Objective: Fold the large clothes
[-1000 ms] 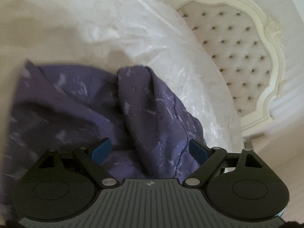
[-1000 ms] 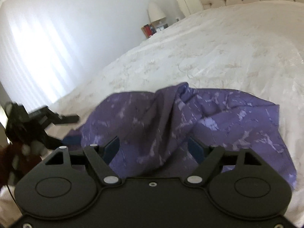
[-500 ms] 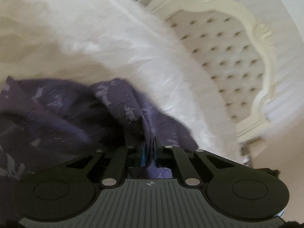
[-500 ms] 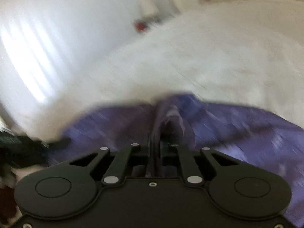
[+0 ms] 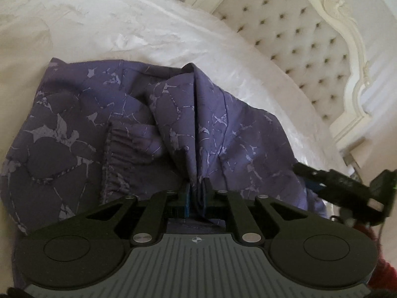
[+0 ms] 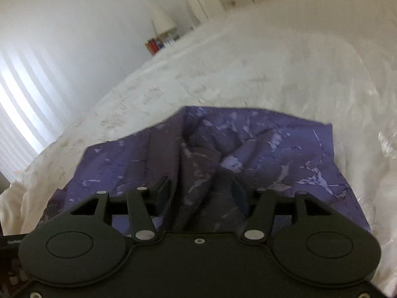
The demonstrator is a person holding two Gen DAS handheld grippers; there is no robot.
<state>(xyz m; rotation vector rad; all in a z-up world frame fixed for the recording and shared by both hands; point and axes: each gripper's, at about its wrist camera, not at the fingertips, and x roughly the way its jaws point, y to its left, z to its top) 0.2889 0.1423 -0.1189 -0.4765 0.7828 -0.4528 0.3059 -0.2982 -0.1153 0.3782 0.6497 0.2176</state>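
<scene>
A purple patterned garment (image 5: 104,134) lies bunched on the white bedspread (image 5: 124,29), with an elastic waistband (image 5: 116,154) showing at its left. My left gripper (image 5: 197,196) is shut on a raised fold of the garment. In the right wrist view the same garment (image 6: 285,154) lies ahead, and my right gripper (image 6: 201,196) is open with a ridge of the cloth standing between its fingers. The right gripper also shows at the right edge of the left wrist view (image 5: 342,186).
A cream tufted headboard (image 5: 305,47) stands at the bed's far end. A nightstand with a lamp (image 6: 162,22) and small items stands beside the bed. A bright window with blinds (image 6: 15,114) is at the left.
Both grippers closed on folds of the garment and shifted. The left stays shut on its fold. The right has now opened again, with the cloth resting between its fingers.
</scene>
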